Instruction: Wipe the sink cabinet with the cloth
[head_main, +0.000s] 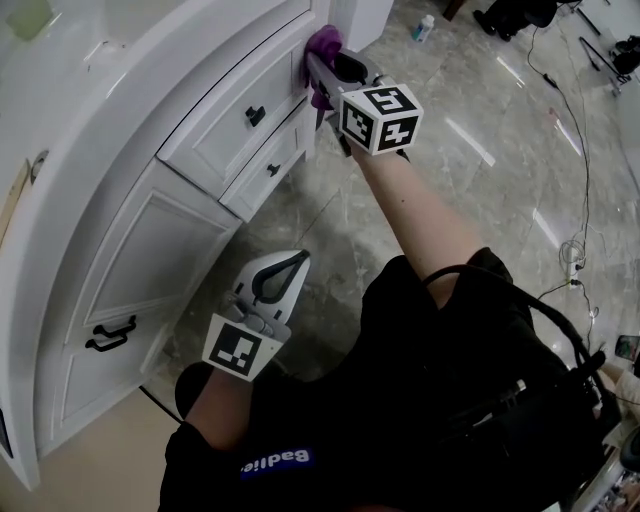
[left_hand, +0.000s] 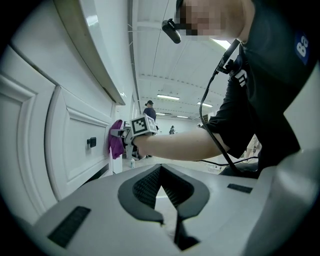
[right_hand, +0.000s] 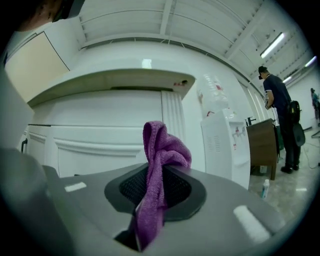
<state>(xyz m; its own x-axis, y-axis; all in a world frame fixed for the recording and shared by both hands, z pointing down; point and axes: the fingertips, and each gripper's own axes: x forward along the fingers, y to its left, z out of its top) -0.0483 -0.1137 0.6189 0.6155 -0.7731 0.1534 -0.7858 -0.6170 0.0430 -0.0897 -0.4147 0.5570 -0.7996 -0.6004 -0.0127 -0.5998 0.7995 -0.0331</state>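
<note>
the cloth stands clamped between the jaws of the right hand-held gripper, its long axis along them, its bunched end just ahead of the tips against the cabinet drawer. the left hand-held gripper, closed and empty, hangs well behind.

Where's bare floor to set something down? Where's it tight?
Bare floor between the cabinet and the right arm; more beyond that arm, up to the cables. Tight at the cabinet corner, where the right gripper holds the cloth.

Purple cloth, white cabinet, black handles.
</note>
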